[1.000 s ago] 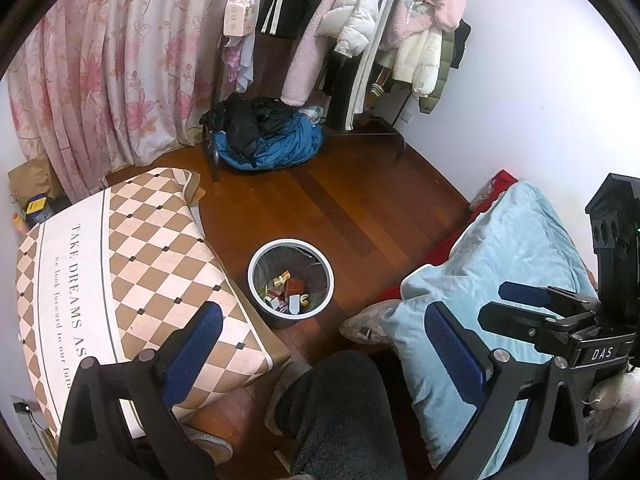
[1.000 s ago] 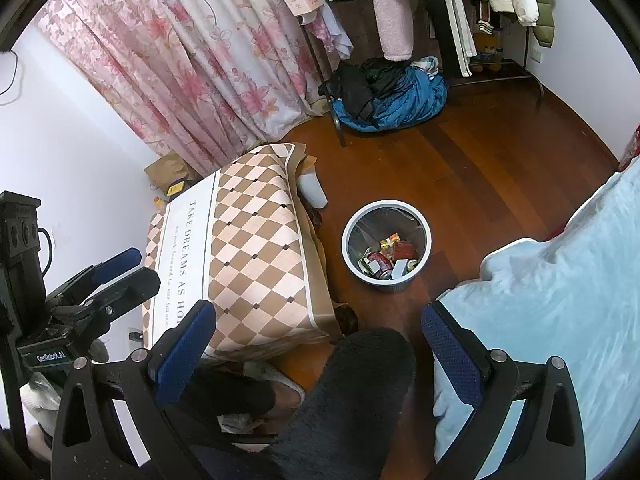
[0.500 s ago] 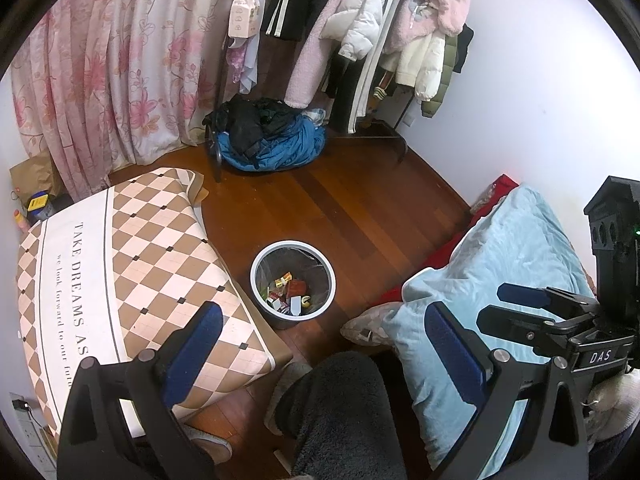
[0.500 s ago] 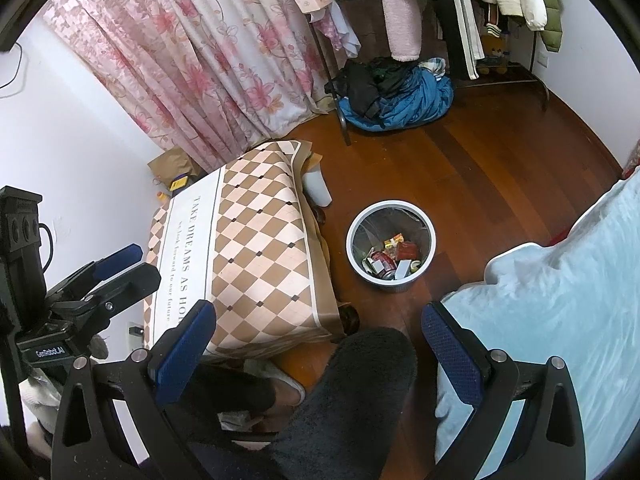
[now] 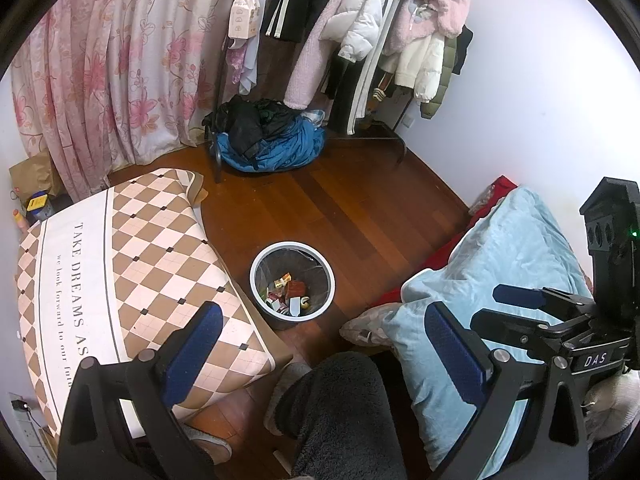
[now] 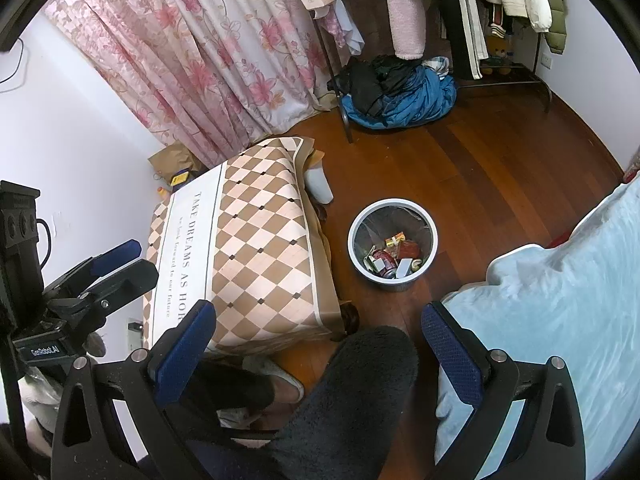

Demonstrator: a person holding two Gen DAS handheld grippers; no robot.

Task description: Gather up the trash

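Standing on the wood floor (image 5: 360,216), the bin (image 5: 292,283) holds the trash (image 5: 289,293) and lies well beyond both pairs of fingers, between the checkered bench (image 5: 132,264) on the left and the blue bedding (image 5: 500,280) on the right. Left gripper (image 5: 320,356) fingers are spread wide apart, empty. Right gripper (image 6: 320,344) fingers are likewise apart, holding nothing. A person's dark-clad knee (image 6: 352,392) sits near, between the fingers.

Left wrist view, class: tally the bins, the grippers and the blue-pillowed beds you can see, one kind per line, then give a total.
Bin: 1
Grippers: 2, the left gripper and the right gripper
Bed: 1
Total: 4
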